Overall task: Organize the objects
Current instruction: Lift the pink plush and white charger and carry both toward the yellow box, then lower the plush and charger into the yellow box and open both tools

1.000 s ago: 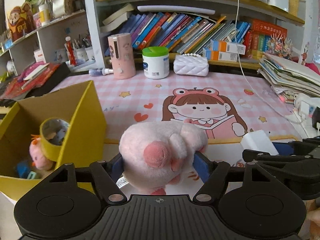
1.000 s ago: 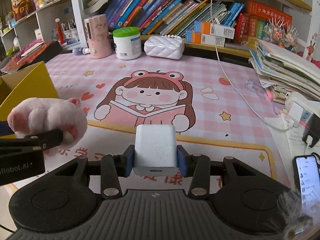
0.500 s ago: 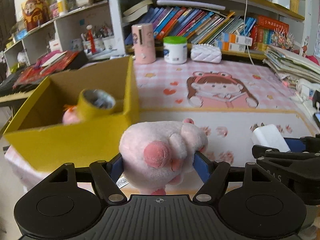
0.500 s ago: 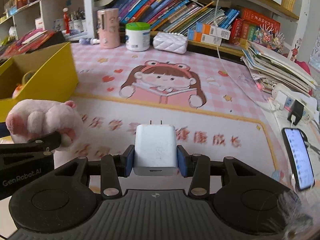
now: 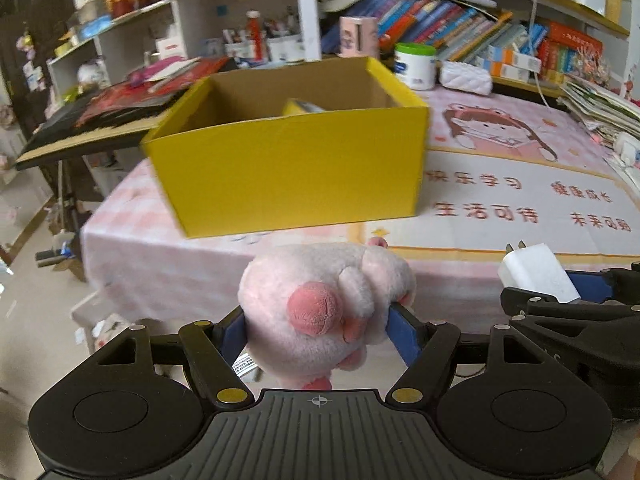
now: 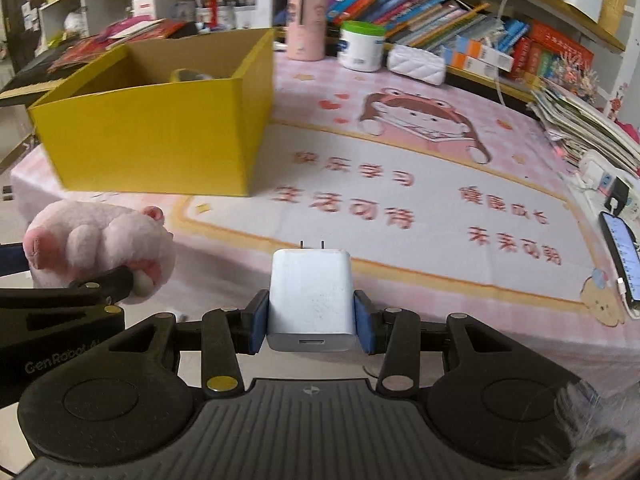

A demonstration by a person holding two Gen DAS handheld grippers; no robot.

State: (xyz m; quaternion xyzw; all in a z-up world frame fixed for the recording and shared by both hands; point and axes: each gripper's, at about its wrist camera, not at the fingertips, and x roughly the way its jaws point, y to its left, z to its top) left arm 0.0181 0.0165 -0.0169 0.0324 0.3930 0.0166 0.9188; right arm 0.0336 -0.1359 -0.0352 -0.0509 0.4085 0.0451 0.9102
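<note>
- Left wrist view: the left gripper [image 5: 318, 326] is clamped on a pink plush [image 5: 324, 304], its blue pads pressed into the fur on both sides. The plush hangs off the near edge of the table [image 5: 160, 276], short of the yellow box [image 5: 288, 176]. At far right the right gripper [image 5: 560, 296] carries a white charger [image 5: 536, 274].
- Step in hand, as judged: carrying both items toward the box. The next move calls for lifting the plush above the near wall and over the opening.
- A tape roll [image 5: 302, 107] already lies inside; room remains around it.
- Right wrist view: the right gripper [image 6: 310, 322] is clamped on the charger [image 6: 310, 292], prongs forward. The box [image 6: 160, 136] stands ahead to the left, the plush [image 6: 96, 248] beside it and lower.
- The mat [image 6: 400, 208] ahead is bare; a phone [image 6: 622, 256] lies near the right edge.
</note>
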